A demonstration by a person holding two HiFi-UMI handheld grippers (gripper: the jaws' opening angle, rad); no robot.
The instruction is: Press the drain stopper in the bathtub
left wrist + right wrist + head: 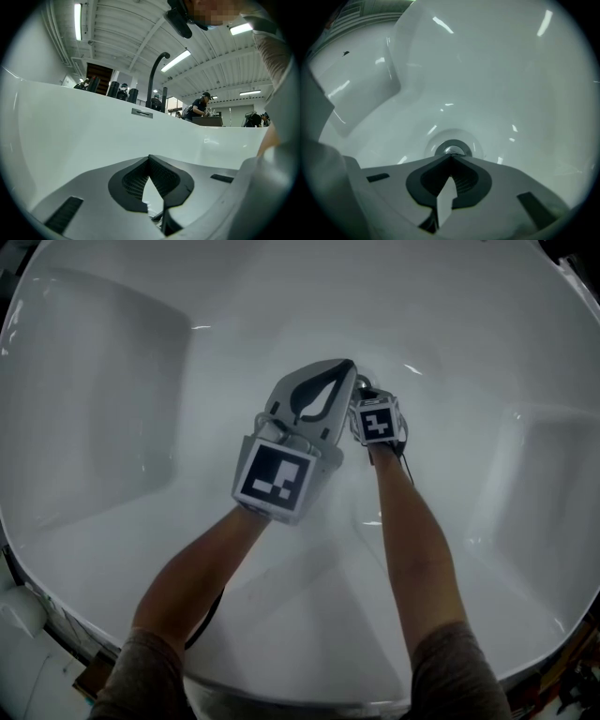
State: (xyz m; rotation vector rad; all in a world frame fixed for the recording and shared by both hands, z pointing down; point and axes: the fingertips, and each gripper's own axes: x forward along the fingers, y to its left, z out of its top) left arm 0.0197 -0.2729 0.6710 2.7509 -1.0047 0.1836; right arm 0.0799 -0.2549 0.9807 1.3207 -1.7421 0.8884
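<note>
Fingers, right gripper view: right gripper (450, 158) is pinched together to a point, nothing held between.
Target, right gripper view: drain stopper (451, 149) is the chrome disc in the bathtub (511, 70) floor, straight ahead of that point and just past it. Touching or a hair off, can't tell.
Fingers, left gripper view: left gripper (149, 158) is closed up too, empty.
Aim, left gripper view: it points up at the far tub wall, with the overflow plate (141, 112) and a black faucet (151, 79) above the rim. No stopper in sight here.
Layout, head view: both grippers sit close together low in the tub, right one angled down, left one just beside it. The stopper itself is hidden under them.
Nearer hand: the right, easily.
Next move, my guess: push straight on along the right fingers' line, down into the disc. Round thing, so no long axis to fuss over.
</note>
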